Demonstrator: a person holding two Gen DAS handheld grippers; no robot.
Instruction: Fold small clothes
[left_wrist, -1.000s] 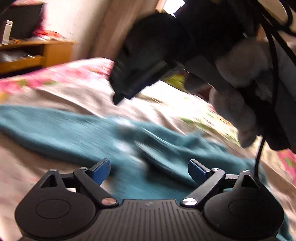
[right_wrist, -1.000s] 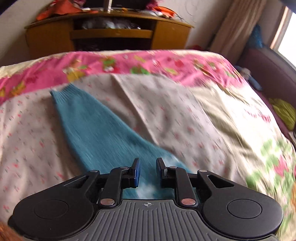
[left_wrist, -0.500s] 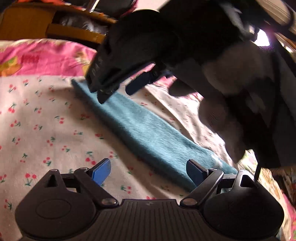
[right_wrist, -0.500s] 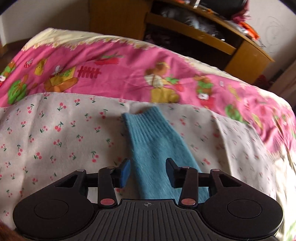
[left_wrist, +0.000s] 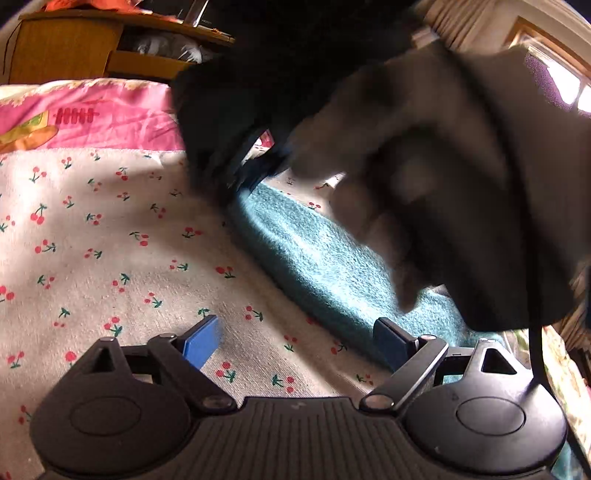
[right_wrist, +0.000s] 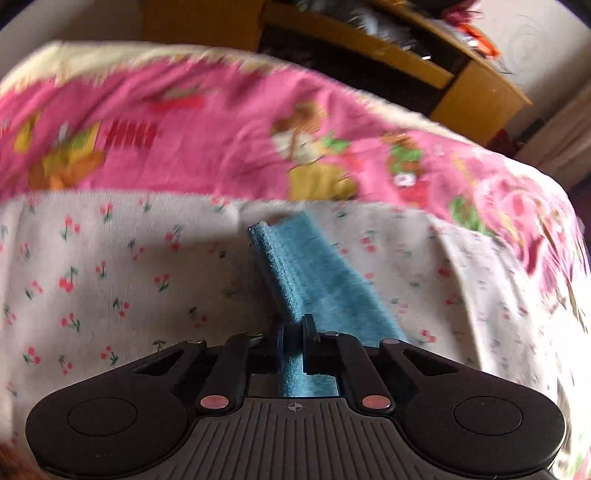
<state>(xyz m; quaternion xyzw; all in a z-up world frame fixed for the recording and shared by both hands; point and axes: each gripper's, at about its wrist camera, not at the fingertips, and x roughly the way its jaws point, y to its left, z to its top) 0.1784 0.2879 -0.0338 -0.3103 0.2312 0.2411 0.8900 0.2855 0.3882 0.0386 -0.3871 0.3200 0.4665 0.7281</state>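
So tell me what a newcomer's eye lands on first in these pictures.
First, the long teal knitted garment stretched across the white cherry-print bedsheet, bright against the pale cloth. Next, the right tool, whose jaws have just closed onto the garment's near edge. In the left wrist view a grey-gloved hand fills the upper right, while the left tool stands open over the sheet.

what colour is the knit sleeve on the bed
Teal blue sleeve, clearest in the right wrist view.
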